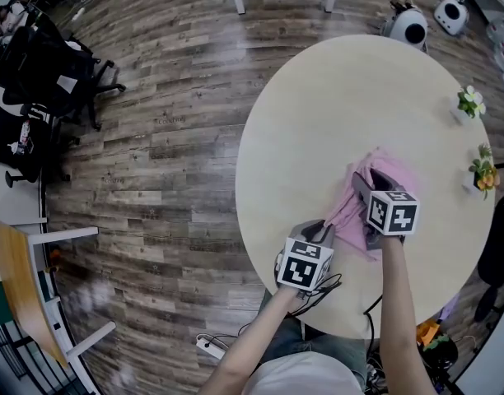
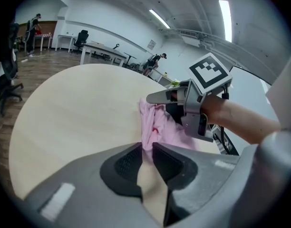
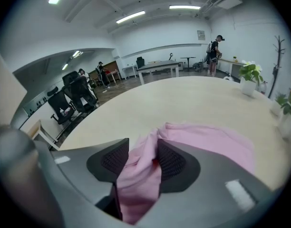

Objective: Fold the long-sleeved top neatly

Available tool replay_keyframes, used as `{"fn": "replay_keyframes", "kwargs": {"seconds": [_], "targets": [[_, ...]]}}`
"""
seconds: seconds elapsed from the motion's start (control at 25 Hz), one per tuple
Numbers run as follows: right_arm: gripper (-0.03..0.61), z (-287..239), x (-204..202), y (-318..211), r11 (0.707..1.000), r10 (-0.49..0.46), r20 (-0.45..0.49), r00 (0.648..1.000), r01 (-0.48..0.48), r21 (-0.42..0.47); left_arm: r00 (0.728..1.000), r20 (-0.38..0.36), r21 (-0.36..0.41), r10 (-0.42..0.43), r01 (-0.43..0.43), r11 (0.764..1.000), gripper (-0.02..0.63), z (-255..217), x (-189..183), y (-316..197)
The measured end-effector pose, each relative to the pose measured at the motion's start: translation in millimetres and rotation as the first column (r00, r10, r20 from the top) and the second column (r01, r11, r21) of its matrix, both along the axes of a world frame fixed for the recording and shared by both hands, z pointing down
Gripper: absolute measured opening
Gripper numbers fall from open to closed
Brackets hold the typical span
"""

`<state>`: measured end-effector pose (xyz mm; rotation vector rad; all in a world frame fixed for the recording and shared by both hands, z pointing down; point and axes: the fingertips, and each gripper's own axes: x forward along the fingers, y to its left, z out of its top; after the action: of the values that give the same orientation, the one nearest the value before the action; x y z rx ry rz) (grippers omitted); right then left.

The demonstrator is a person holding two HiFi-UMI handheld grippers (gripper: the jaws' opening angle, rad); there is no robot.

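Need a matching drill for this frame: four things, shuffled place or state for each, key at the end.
Things:
1. left gripper
2. pink top
3. flowering plant
4. black office chairs

Place or state:
a. on the wood floor, off to the left of the table
b. lying bunched up on the table
c. jaws shut on a thin fold of fabric
d. standing near the table's right edge

Pairs: 1-c, 2-b, 3-d, 4-a
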<state>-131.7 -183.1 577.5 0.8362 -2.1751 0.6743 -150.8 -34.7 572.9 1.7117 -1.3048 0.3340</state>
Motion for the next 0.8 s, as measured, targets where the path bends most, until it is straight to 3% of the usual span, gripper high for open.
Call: {"fn": "replay_keyframes", "kwargs": {"seconds": [0.24,0.48,0.6,0.8], "targets": [[0.308,-37,-3,3,0.998,-0.024,0.089,0.996,0.018,0.068,0.998,0.045,0.036,-0.046,0.044,0.998,0.117,-24,-14,-1],[0.307,-101,19,3,0.979,0.002,0.162,0.987,-0.034,0.198,0.99,0.065,0.172,-0.125,0.112,0.979,0.12,-81,-33,-17],[0.288,-139,40,1,0.953,0.033,0.182,0.983,-0.085,0.29,0.983,0.14,0.267,-0.119,0.078,0.96,0.12,-117,-41,-32],[0.235,-197,77,1,0.887,0.082,0.204,0.976,-0.165,0.432,0.951,0.27,0.416,-0.151,0.026,0.909,0.118,-182,-54,-52]]}}
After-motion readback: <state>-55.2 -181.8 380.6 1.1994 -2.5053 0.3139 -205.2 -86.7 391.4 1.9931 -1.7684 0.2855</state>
